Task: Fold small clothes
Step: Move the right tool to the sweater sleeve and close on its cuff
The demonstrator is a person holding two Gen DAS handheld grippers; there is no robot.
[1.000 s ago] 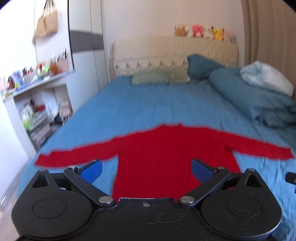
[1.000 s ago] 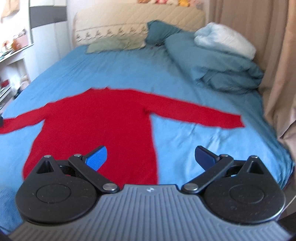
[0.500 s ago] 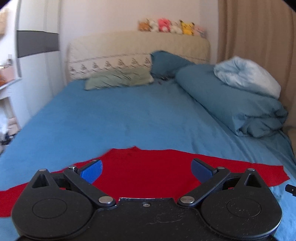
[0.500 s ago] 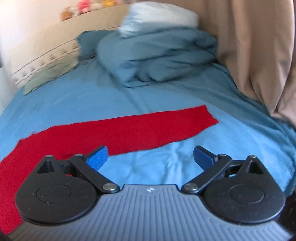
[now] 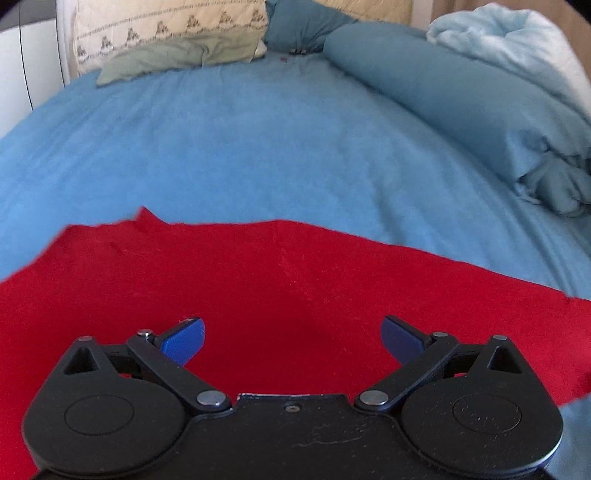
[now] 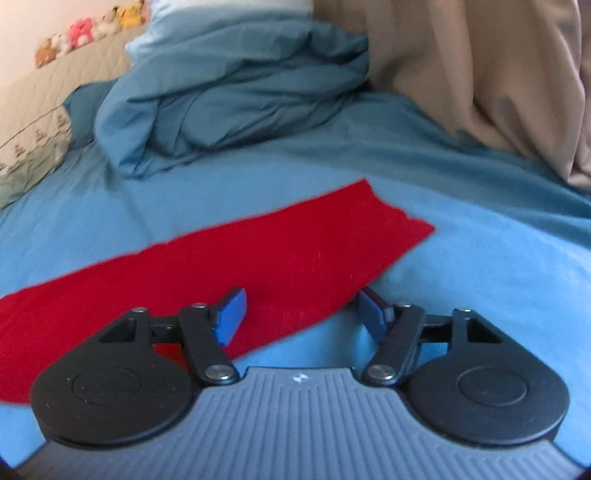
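A red long-sleeved sweater (image 5: 280, 280) lies flat on the blue bedsheet (image 5: 240, 147). My left gripper (image 5: 291, 339) is open and empty, low over the sweater's upper body near the neckline. In the right wrist view the sweater's right sleeve (image 6: 288, 254) stretches out to its cuff. My right gripper (image 6: 301, 310) is open and empty, low over the sleeve near the cuff, with the sleeve's lower edge between its fingers.
A bunched teal duvet (image 6: 229, 96) with a pale blanket (image 5: 517, 40) lies at the bed's right. Pillows (image 5: 184, 55) and a cream headboard (image 5: 166, 26) are at the far end. A beige curtain (image 6: 480, 74) hangs on the right.
Both grippers have moved forward and down toward the sweater. The left now sits over the neckline area, the right swung right onto the sleeve end. Both stayed open.
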